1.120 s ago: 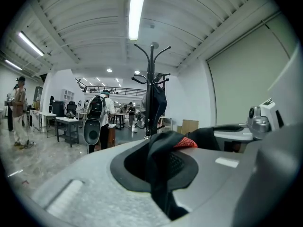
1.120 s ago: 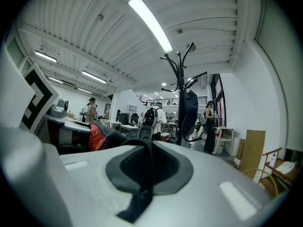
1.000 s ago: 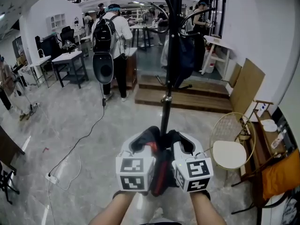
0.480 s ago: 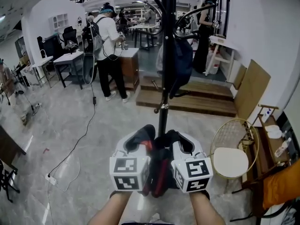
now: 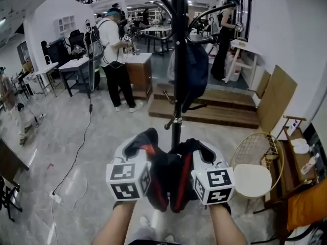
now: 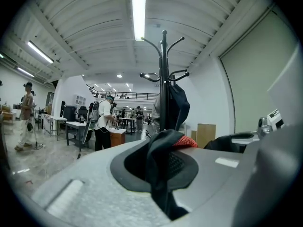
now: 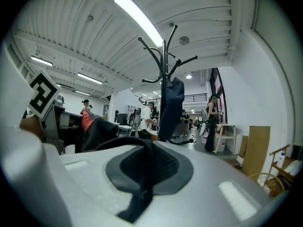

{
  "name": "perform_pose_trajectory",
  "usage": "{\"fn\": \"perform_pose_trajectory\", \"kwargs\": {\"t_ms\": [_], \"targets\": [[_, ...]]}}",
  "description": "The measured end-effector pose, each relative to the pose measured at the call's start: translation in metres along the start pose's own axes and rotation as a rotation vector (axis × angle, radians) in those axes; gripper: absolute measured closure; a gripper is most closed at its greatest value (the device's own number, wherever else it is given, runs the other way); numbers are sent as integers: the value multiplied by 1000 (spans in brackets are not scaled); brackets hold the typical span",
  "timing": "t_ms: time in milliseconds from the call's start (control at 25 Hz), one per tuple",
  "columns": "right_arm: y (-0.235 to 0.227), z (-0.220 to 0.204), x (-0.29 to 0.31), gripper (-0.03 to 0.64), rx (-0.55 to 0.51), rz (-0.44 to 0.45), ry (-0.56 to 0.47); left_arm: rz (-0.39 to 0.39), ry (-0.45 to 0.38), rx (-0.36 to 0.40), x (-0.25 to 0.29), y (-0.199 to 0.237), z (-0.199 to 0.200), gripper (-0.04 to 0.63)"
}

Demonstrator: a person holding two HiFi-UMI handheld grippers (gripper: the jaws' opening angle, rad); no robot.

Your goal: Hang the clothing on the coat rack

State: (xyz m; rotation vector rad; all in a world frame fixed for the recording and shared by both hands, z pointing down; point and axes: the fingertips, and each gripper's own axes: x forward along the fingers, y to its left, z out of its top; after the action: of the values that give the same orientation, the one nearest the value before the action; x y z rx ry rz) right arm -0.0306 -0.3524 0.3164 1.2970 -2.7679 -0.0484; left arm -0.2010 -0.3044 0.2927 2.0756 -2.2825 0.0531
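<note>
Black fabric with a red lining: the clothing (image 5: 169, 184) is held low in front of the person, bunched between the two grippers. The left gripper (image 5: 139, 146) is closed on one fold of it, and the right gripper (image 5: 200, 151) is clamped on another fold just beside. In each gripper view a thin strip of cloth is seen pinched flat between the jaws.

The garment is judged soft, limp and light. It sags below both grips and no shape is kept. A pinch on a thin fold may slip, so a hold near the collar or a loop would be preferred; neither can be made out here.

Beyond the grippers the coat rack (image 5: 178, 60) stands upright, apart from the clothing. A dark blue item (image 5: 195, 73) is already hung on it. Free hooks are seen at its top. A wire chair (image 5: 251, 168) stands to the right, and people are seen at tables far behind.
</note>
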Motion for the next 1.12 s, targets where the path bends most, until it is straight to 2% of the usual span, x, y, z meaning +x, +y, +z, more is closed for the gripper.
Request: {"fn": "perform_pose_trajectory", "kwargs": {"t_ms": [320, 640, 1120], "targets": [[-18, -15, 35, 609, -1, -51, 36, 1, -11, -15, 42, 33, -1, 578], [-36, -14, 75, 609, 9, -117, 57, -42, -18, -40, 87, 72, 10, 578], [-70, -28, 112, 609, 63, -213, 85, -110, 6, -42, 151, 90, 2, 578]]}}
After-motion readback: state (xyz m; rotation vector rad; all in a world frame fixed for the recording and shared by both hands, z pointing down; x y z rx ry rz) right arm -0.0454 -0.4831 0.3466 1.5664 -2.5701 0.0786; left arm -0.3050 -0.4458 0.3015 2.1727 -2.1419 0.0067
